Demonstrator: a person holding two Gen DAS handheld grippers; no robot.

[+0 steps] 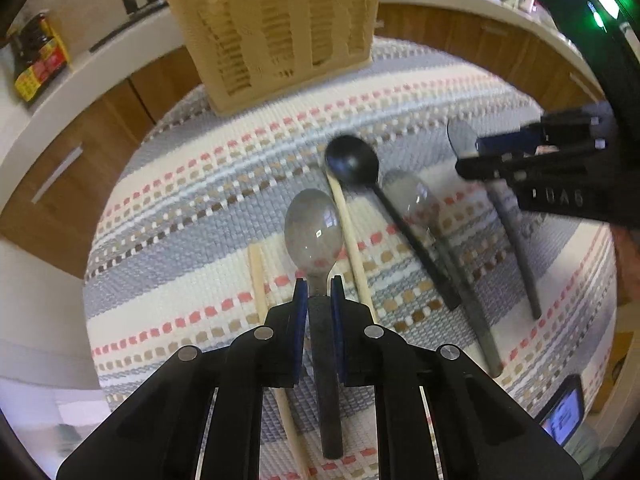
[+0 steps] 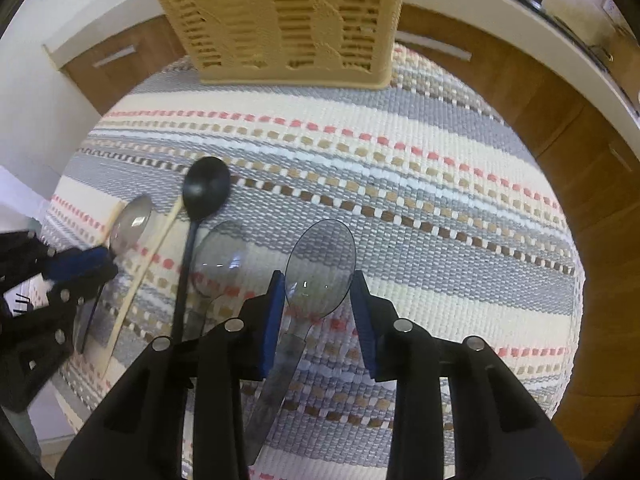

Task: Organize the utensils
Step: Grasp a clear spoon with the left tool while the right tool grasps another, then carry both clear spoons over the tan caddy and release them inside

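Left gripper (image 1: 319,286) fingers pinch the clear spoon (image 1: 314,232) neck mid-table; right gripper (image 2: 318,286) fingers stand wide around a tinted spoon (image 2: 320,264); risk: slick handle pivots in the pinch, missing the basket (image 1: 276,28) at the far edge.

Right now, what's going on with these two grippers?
Utensil sorting on a striped mat. The left gripper is shut on a clear spoon at its neck. The right gripper is open, straddling another clear spoon. A black spoon and chopsticks lie loose; the basket waits behind.
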